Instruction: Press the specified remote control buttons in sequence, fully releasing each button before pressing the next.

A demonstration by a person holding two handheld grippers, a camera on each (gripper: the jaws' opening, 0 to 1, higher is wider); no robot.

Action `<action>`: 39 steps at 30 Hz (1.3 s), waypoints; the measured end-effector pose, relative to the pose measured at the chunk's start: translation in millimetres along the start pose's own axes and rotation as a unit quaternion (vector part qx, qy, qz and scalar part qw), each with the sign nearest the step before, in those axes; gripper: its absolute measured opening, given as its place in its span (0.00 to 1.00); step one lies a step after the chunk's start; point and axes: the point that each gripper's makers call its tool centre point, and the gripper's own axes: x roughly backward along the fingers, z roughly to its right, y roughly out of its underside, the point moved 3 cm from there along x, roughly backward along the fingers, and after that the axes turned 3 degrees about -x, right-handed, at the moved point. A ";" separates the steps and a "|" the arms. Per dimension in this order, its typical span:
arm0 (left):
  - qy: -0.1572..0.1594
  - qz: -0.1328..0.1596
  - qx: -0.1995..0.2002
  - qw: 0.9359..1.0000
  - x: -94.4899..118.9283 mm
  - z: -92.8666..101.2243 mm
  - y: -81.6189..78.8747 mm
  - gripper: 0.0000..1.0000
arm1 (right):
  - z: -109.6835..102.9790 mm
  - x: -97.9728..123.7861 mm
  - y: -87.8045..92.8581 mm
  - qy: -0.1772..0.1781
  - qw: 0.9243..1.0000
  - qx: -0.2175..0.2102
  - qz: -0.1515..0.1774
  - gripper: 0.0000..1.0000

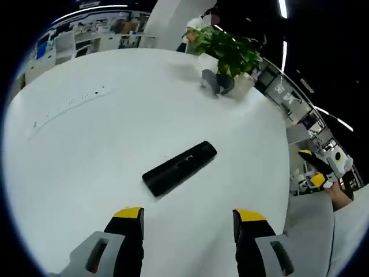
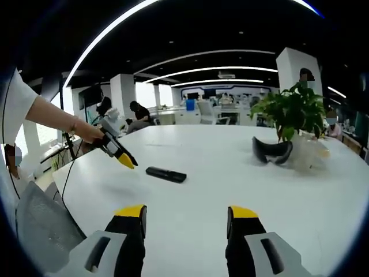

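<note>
the remote control (image 1: 180, 168) lay flat on the white desk (image 1: 86, 144), alone in the middle of a wide bare stretch. in the left gripper view the left hand-held gripper (image 1: 188, 218) hovered just short of the remote's near long side, jaws apart and holding nothing, not touching it. in the right gripper view the right hand-held gripper (image 2: 185, 212) sat low over the near part of the desk (image 2: 230, 173), jaws also apart and empty, well apart from the remote control (image 2: 166, 174). that same view showed the left hand-held gripper (image 2: 119, 154), carried by a person's hand (image 2: 89, 134), with its yellow tips pointing down toward the remote and just beside it.

judging from this, no button was being pressed and the sequence looked hardly begun; whether any press had already been made could not be told, since the buttons were too small to read. what remained was to bring a jaw tip down onto the first button, lift fully clear, then go on to the next.

room was generous. a potted plant (image 2: 293, 115) and a dark curved object (image 2: 271, 151) stood near the far edge, well away from the remote. the desk's rounded edge ran close under the right hand-held gripper, with a grey chair (image 2: 43, 228) just beyond it, so that side was the tighter one.
</note>
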 end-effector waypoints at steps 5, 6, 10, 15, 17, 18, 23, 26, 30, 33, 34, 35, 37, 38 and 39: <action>-0.006 -0.029 -0.053 0.998 -11.9 -0.7 -4.7 0.64 | -0.3 -0.9 1.5 -0.002 1.000 -0.001 -0.004 0.54; -0.010 -0.036 -0.063 0.997 -13.7 -2.4 -4.9 0.64 | -0.7 -1.1 1.6 -0.003 1.000 -0.001 -0.005 0.54; -0.040 -0.062 -0.126 0.989 -21.9 -16.6 -8.8 0.64 | -0.9 -1.8 2.9 -0.004 1.000 0.000 -0.009 0.53; -0.046 -0.074 -0.185 0.979 -33.1 -25.8 -19.8 0.63 | 0.3 -2.3 4.0 -0.002 1.000 -0.001 -0.013 0.53; -0.047 -0.078 -0.202 0.975 -36.3 -26.9 -24.4 0.62 | 1.1 -2.8 4.6 0.000 1.000 -0.001 -0.015 0.53; -0.045 -0.078 -0.218 0.972 -38.9 -26.6 -28.3 0.62 | 1.4 -3.0 5.0 0.000 1.000 -0.002 -0.016 0.53; -0.020 -0.097 -0.288 0.952 -52.3 -22.3 -36.0 0.58 | 2.7 -3.4 6.1 0.002 1.000 -0.003 -0.018 0.53; -0.003 -0.123 -0.301 0.946 -62.6 -20.6 -32.9 0.56 | 3.6 -3.0 6.1 0.004 1.000 -0.006 -0.017 0.53; 0.000 -0.158 -0.343 0.926 -71.0 -24.6 -30.7 0.54 | 4.6 -2.8 6.5 0.007 1.000 -0.009 -0.017 0.53; 0.006 -0.157 -0.344 0.926 -74.2 -22.0 -35.0 0.49 | 4.8 -3.0 7.5 0.008 1.000 -0.008 -0.021 0.53; 0.005 -0.160 -0.345 0.925 -74.6 -22.4 -36.0 0.48 | 4.7 -3.2 7.7 0.008 1.000 -0.008 -0.021 0.53; 0.007 -0.166 -0.351 0.922 -75.0 -23.1 -36.0 0.48 | 4.5 -3.4 8.2 0.007 1.000 -0.009 -0.022 0.52; 0.011 -0.172 -0.360 0.917 -75.0 -24.5 -36.0 0.46 | 4.4 -3.7 8.6 0.006 1.000 -0.009 -0.024 0.52; 0.011 -0.175 -0.362 0.915 -75.2 -25.1 -36.1 0.44 | 4.1 -3.8 8.4 0.006 1.000 -0.008 -0.024 0.52; 0.013 -0.177 -0.366 0.914 -75.0 -24.2 -35.9 0.42 | 3.8 -4.0 8.3 0.005 1.000 -0.007 -0.024 0.52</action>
